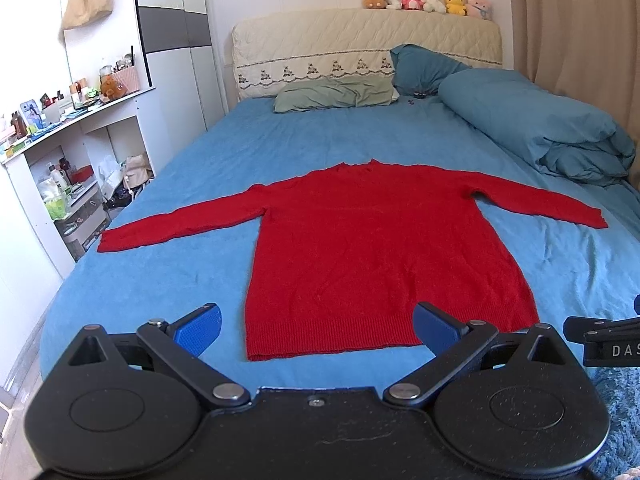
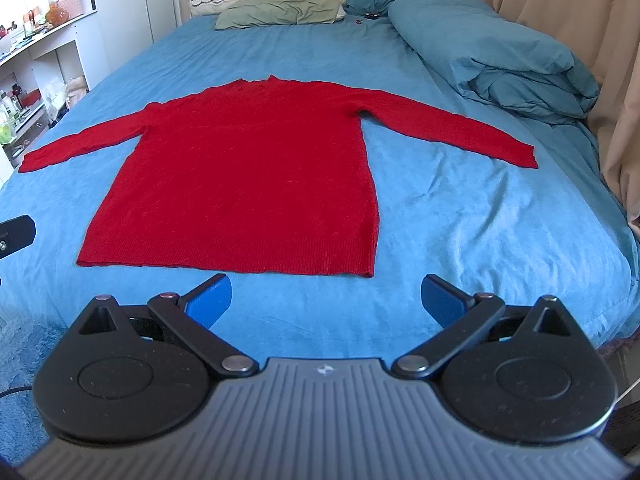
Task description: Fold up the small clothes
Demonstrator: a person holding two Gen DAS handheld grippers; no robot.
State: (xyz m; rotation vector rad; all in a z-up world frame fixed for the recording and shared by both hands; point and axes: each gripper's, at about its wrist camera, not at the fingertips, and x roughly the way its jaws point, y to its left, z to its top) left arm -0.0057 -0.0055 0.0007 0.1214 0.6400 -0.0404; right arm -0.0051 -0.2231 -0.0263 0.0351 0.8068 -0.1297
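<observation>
a red sweater lay flat, sleeves spread, on the blue bed. both grippers, left and right, hovered wide and empty. soft, light knit; likely best pinched at a cuff.

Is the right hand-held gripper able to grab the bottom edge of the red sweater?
Probably yes. The right hand-held gripper is open, and only bare blue sheet lies between it and the sweater hem.

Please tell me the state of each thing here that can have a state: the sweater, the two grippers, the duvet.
red sweater: spread flat on the bed, both sleeves out, unfolded.
left gripper: open, holding nothing.
right gripper: open, holding nothing.
blue duvet: bunched up along the bed's right side.
</observation>
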